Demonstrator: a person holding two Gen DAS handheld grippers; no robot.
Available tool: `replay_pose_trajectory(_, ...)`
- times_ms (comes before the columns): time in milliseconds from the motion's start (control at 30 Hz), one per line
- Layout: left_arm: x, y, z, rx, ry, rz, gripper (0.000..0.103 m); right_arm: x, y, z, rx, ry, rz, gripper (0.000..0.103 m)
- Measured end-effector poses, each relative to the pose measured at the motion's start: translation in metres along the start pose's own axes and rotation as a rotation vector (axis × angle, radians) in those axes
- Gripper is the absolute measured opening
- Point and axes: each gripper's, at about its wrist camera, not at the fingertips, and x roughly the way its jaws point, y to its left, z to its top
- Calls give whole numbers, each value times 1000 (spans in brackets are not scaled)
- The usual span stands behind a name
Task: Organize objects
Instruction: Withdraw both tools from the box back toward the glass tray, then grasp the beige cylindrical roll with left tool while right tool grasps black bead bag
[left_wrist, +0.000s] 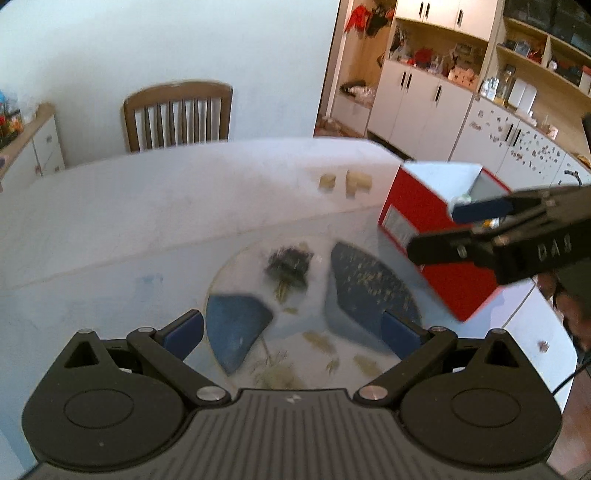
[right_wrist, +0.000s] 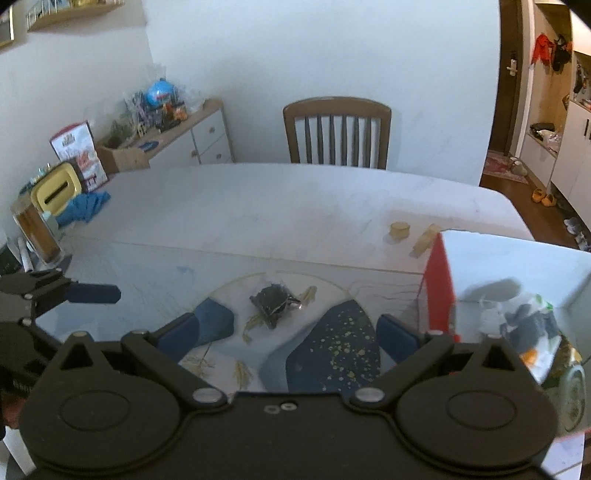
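Both grippers, left (left_wrist: 291, 332) and right (right_wrist: 288, 334), hover wide open and empty above the mat (right_wrist: 332, 354), seemingly level.

A home dining room: a slatted brown wooden chair (right_wrist: 337, 131) stands behind the white marble-look dining table (right_wrist: 258, 206), with white-doored cluttered wall cabinets (left_wrist: 436, 96) to its right.

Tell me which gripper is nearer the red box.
Right. The right gripper reaches over the red box at its open top; the left gripper hangs off to the box's left, above the round mat.
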Motion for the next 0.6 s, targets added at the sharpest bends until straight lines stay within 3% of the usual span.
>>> replay_pose_trajectory(367, 34, 8, -35, -5, 66, -15, 102, 56, 11, 9, -73, 90, -4, 99)
replay_pose_trajectory(600, 45, 3, -53, 49, 75, -21, 102, 86, 9, 9, -102, 139, -27, 98)
